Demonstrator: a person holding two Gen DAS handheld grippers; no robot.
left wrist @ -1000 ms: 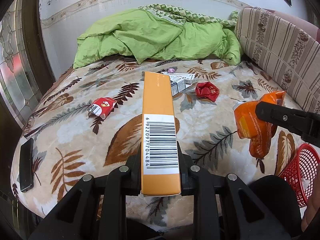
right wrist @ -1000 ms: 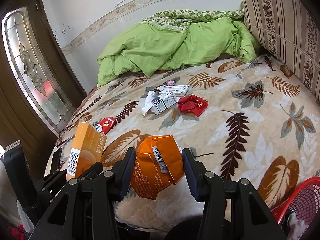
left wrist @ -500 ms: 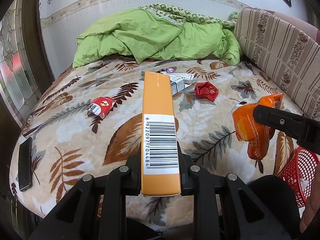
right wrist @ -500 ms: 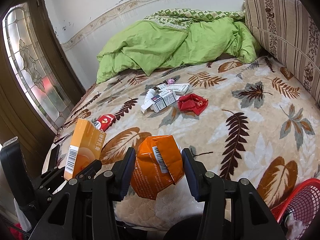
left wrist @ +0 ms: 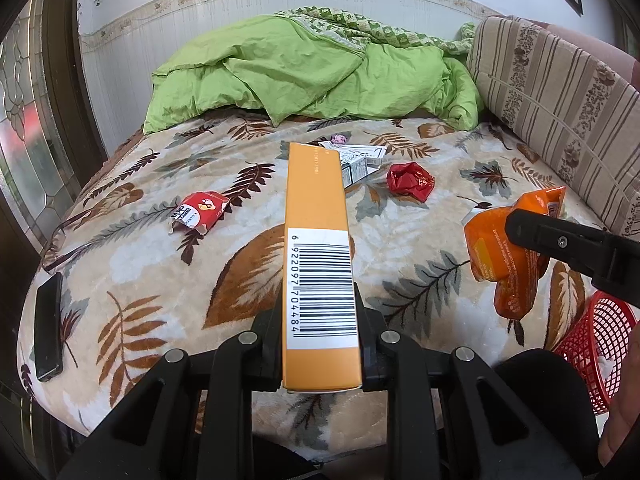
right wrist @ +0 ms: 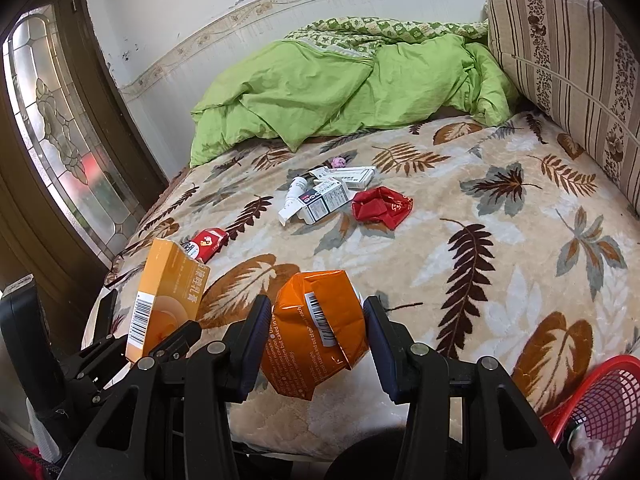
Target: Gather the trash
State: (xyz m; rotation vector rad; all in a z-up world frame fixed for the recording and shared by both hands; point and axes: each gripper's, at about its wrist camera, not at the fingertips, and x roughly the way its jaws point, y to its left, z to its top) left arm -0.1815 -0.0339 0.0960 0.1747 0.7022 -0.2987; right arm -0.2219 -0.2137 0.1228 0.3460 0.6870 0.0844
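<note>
The left gripper point(left wrist: 319, 320) is clamped on a long orange box point(left wrist: 318, 264), barcode side up, which sticks out forward over the bed point(left wrist: 420, 240). The right gripper point(right wrist: 316, 332) is clamped on a crumpled orange bag point(right wrist: 316, 328), its two blue pads pressing the bag's sides; the bag hangs just above the near edge of the bed. In the left wrist view the same bag point(left wrist: 504, 252) shows to the right of the box, well apart from it.

More trash lies on the leaf-patterned cover: a small red and white wrapper point(right wrist: 206, 242) towards the left edge, a crumpled red wrapper point(right wrist: 382, 208) near the middle, and just beside it a white carton point(right wrist: 326, 202), a small white bottle point(right wrist: 296, 190) and a flat white box point(right wrist: 352, 174). A tiny pink thing point(right wrist: 339, 161) beyond them is too small to name. A red mesh basket point(right wrist: 604, 400) stands at the lower right, beside the bed. A dark phone point(left wrist: 49, 326) lies at the bed's left edge, and a green quilt point(right wrist: 340, 92) is heaped at the far end.
</note>
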